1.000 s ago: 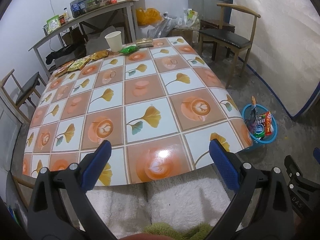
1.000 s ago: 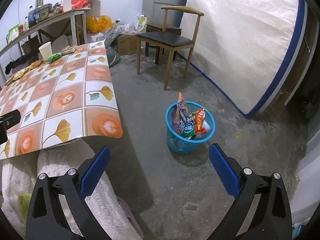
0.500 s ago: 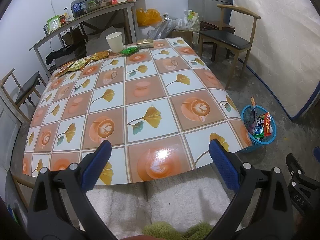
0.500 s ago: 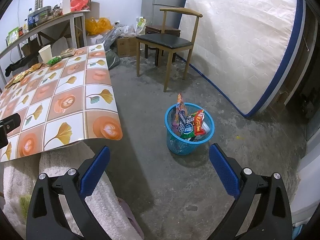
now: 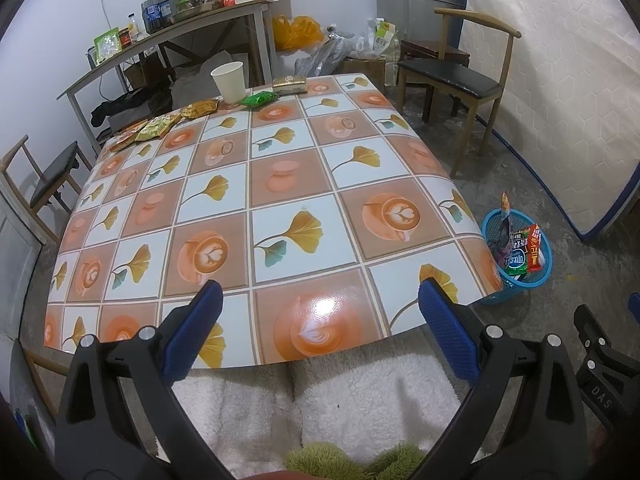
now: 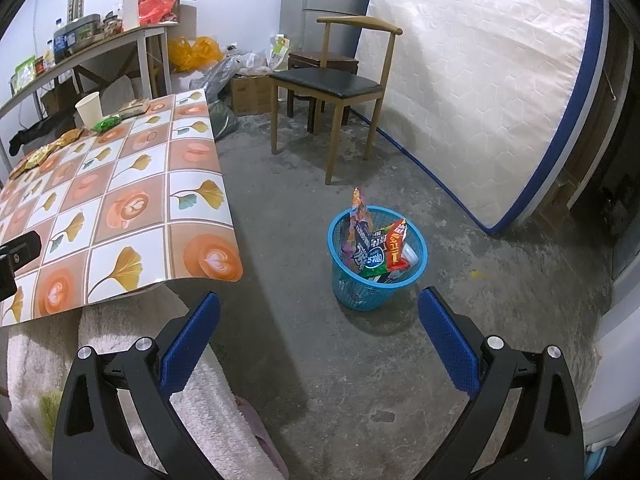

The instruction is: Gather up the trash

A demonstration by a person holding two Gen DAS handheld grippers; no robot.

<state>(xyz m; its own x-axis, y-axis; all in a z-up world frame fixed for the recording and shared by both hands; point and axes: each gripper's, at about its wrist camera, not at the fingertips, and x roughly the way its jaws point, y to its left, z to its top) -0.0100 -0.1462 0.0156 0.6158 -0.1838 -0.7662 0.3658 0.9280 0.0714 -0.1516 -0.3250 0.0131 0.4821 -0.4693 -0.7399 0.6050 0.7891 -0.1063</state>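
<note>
- The left gripper [image 5: 320, 300] has eased slightly forward over the table [image 5: 280, 184], so the near edge sits lower in view
- The right gripper [image 6: 319, 312] has drifted, the blue basket [image 6: 376, 280] now nearer the centre

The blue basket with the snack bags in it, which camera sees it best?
The right wrist view. There the blue basket stands whole on the floor, its wrappers easy to see. In the left wrist view it sits smaller at the right side, its near side cut off by the table corner.
</note>
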